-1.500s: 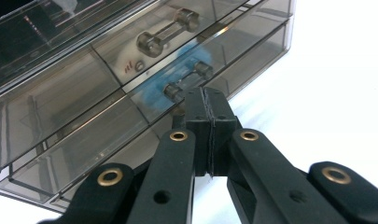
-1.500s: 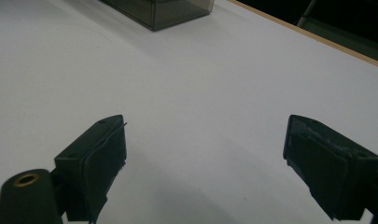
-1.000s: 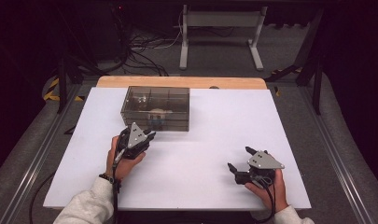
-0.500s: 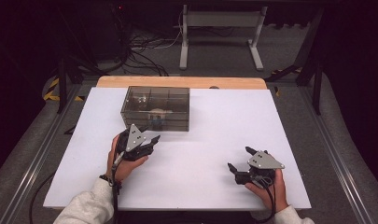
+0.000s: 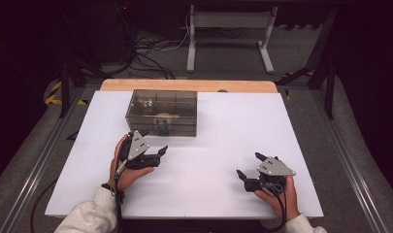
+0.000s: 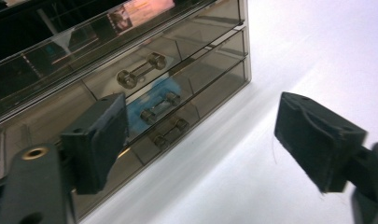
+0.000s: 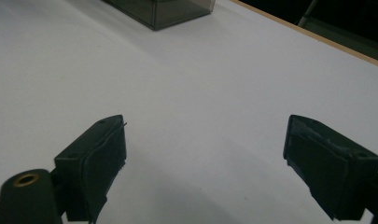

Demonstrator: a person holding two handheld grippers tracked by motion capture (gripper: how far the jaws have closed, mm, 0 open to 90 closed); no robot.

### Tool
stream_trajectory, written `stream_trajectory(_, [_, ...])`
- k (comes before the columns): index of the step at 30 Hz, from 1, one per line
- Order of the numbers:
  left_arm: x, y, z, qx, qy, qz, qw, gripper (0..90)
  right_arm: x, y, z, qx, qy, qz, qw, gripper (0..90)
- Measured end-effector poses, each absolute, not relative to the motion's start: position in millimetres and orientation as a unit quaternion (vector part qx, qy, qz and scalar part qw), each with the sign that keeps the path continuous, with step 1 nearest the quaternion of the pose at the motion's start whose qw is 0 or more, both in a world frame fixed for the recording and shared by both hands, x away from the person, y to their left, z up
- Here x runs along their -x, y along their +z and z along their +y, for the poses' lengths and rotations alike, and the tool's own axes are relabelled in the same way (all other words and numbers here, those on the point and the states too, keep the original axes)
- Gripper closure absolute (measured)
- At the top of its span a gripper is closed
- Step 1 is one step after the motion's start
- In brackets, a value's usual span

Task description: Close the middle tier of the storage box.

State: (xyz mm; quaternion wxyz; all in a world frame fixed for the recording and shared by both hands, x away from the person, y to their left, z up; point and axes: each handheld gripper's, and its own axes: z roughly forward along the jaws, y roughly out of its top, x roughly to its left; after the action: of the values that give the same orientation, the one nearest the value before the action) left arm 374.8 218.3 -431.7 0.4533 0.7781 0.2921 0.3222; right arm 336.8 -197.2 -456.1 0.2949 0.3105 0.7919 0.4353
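Note:
A smoky see-through drawer box (image 5: 162,112) stands at the back left of the white table (image 5: 233,131). In the left gripper view its front shows three stacked drawers (image 6: 177,70), each with a small bar handle (image 6: 141,70), and something blue (image 6: 144,105) lies in the middle one. My left gripper (image 5: 155,141) is open, held on its side just in front of the box and apart from it; its jaws (image 6: 200,126) hold nothing. My right gripper (image 5: 248,164) rests open near the front right with bare table between its jaws (image 7: 205,140).
A wooden strip (image 5: 189,85) runs along the table's back edge. Beyond it are a desk frame (image 5: 228,34) and loose cables (image 5: 150,48) on the floor. A corner of the box (image 7: 163,11) appears far off in the right gripper view.
My left gripper has turned onto its side and shifted slightly right in front of the box. The right gripper has stayed where it was.

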Motion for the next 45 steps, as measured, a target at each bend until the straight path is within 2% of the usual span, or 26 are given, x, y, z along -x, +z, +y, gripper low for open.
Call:
stream_trajectory(6, [-372.9,-432.1,220.0,-0.781,0.316,0.285,0.457,13.8,-336.6,-455.7,-197.3,-0.311,0.436,0.791,0.294,13.7])
stream_trajectory(24, [-364.8,-433.8,228.6,-0.792,0.322,0.279,0.437,13.4,-336.9,-454.9,-198.6,-0.318,0.44,0.785,0.297,12.1])
stream_trajectory(33, [-360.0,-435.3,230.8,-0.798,0.318,0.271,0.434,11.7,-336.3,-454.7,-198.9,-0.325,0.441,0.78,0.302,7.4])
stream_trajectory(45, [-351.4,-438.7,237.4,-0.804,0.323,0.253,0.431,11.6,-335.4,-455.0,-197.1,-0.32,0.441,0.783,0.3,8.0])
